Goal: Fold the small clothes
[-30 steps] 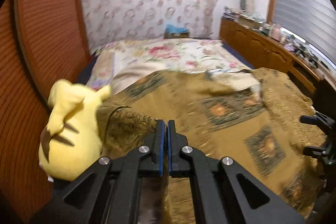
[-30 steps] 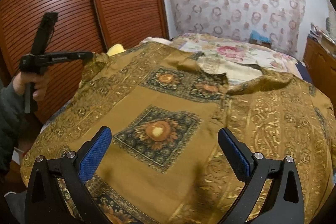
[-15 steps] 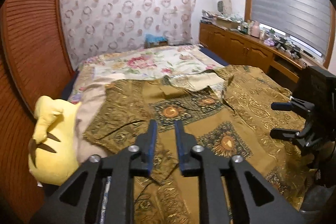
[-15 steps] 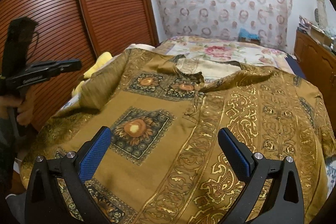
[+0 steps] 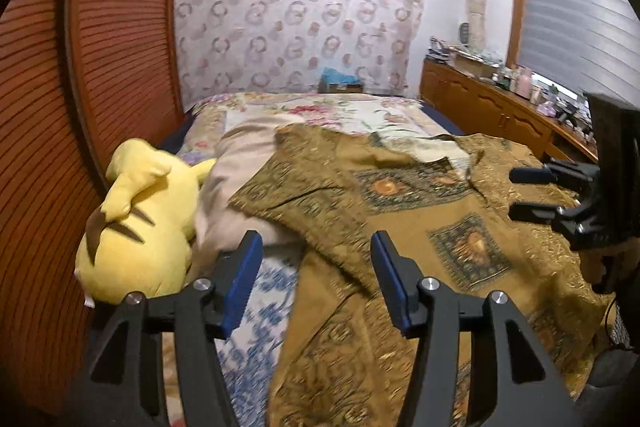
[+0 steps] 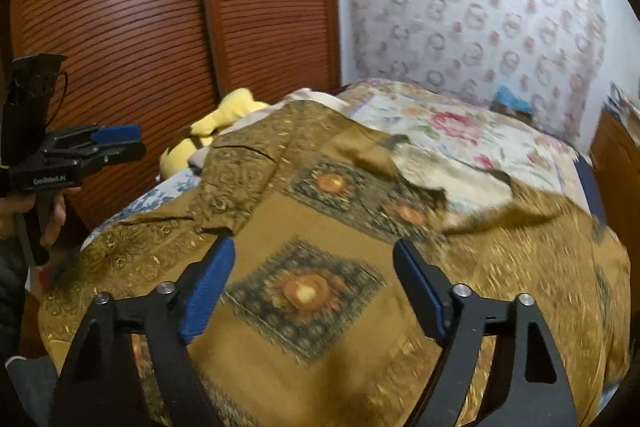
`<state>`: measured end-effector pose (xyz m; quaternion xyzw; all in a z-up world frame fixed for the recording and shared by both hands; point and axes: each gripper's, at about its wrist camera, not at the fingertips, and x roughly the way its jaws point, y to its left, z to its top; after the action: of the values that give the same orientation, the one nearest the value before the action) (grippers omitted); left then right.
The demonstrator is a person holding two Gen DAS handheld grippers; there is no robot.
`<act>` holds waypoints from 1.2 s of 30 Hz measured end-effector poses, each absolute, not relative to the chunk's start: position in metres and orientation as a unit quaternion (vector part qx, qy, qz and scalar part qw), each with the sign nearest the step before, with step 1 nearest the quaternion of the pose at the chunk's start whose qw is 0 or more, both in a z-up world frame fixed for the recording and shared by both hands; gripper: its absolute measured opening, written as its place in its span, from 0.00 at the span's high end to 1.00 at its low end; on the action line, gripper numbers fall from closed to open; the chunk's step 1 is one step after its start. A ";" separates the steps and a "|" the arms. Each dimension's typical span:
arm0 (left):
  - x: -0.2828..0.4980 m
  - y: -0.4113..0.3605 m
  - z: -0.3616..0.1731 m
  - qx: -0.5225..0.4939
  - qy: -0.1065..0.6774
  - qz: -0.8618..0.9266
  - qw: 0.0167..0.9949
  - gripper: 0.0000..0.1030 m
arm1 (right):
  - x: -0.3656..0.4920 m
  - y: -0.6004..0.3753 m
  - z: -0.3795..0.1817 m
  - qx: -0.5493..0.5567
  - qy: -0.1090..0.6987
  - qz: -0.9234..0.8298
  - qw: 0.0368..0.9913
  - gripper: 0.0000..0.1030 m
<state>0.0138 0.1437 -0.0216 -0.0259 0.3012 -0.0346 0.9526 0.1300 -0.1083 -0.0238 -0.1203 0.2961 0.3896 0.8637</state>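
Left wrist view: the left gripper (image 5: 316, 281), with black arms and blue-padded fingers, now stands wide apart and holds nothing; a second ago its jaws were pressed together on the cloth, and half a second ago they had just begun to part. So the hem or sleeve it carried has been let go. The mustard-gold patterned short-sleeved shirt (image 5: 420, 227) lies spread on the bed (image 5: 248, 315), whose blue-and-white floral sheet shows bare just beside the shirt's left edge. The left sleeve (image 5: 288, 183) lies turned out over a pale beige cloth (image 5: 236, 179). A yellow plush toy with brown stripes (image 5: 140, 223) rests near the sleeve, against the reddish-brown ribbed wardrobe door (image 5: 80, 107). The right gripper (image 5: 532, 195) hovers over the shirt's far side.

This release reads as the end of laying the shirt flat; the folding proper seems not yet begun.

Right wrist view: the right gripper (image 6: 310, 287) is also spread wide and empty, as it was in both earlier pictures, poised above a dark square medallion with an orange flower (image 6: 304, 291) on the shirt front. It now sits nearer the cloth. The open collar (image 6: 432, 183) shows pale lining.

Containers: none holds anything that can be made out; a wooden sideboard (image 5: 500, 115) carries small items too blurred to name.
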 end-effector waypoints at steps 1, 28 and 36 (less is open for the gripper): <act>0.012 0.146 -0.024 -0.027 0.302 -0.028 0.953 0.46 | 0.133 -0.101 -0.024 -0.126 0.295 0.396 0.860 0.27; -0.014 0.171 -0.059 -0.054 0.307 0.020 0.950 0.46 | 0.171 0.082 -0.073 -0.253 0.345 0.466 0.774 0.85; -0.012 0.165 -0.057 -0.050 0.306 0.014 0.951 0.46 | 0.193 0.035 -0.048 -0.170 0.328 0.431 0.823 0.96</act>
<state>-0.0125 0.1647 -0.0572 -0.0499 0.3059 0.0143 0.9507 0.1935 0.0348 -0.0483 -0.1698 0.3283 0.4305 0.8234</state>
